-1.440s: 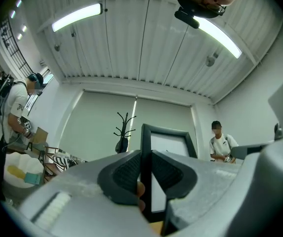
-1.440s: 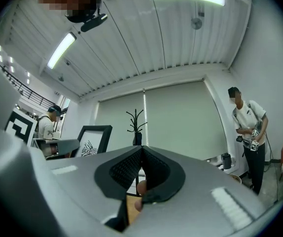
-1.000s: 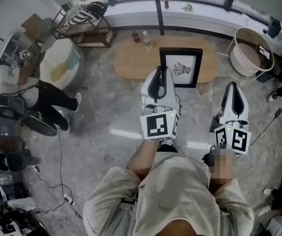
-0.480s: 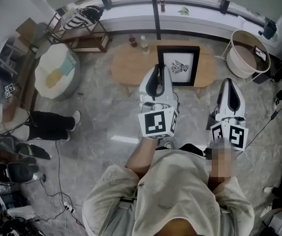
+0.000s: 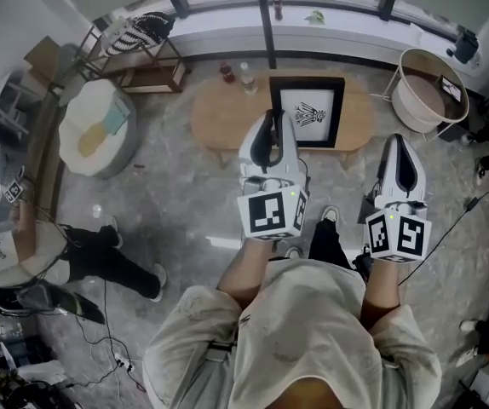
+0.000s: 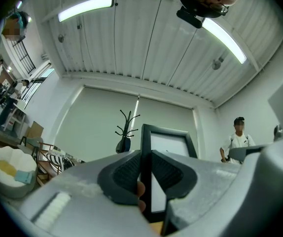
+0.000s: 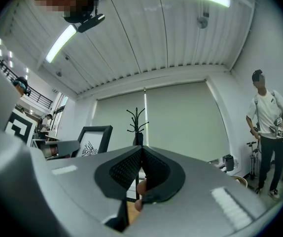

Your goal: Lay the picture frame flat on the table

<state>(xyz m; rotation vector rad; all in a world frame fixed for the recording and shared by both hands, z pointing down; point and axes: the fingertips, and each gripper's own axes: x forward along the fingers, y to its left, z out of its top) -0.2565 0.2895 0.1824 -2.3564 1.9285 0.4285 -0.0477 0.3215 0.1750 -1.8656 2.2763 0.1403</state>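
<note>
Grip is what you have at this moment, and little else has changed. Your left gripper has its fingers closed on the left border of the picture frame; the dark pads press on it from both sides. Compared with one second ago, the fingers keep the same width and the same place on the border. The frame also stands where it stood: upright on the right half of the oval wooden worktop, its picture turned toward you, with two small bottles near the far edge on its left. What did change is around it. You seem to have stepped a little forward, so one of your shoes now shows on the floor between the grippers, and the person at the left of the head view has moved to another place. Your right gripper hangs to the right of the frame, well apart from it, with its fingers closed together on nothing.

For the task this means, in my judgement, that the hold is made but the laying down is not yet begun. The next move asks you to tip the top of the frame slowly while the bottom edge stays on the worktop. A hold on one thin border can let the frame twist, so go gently.
</note>
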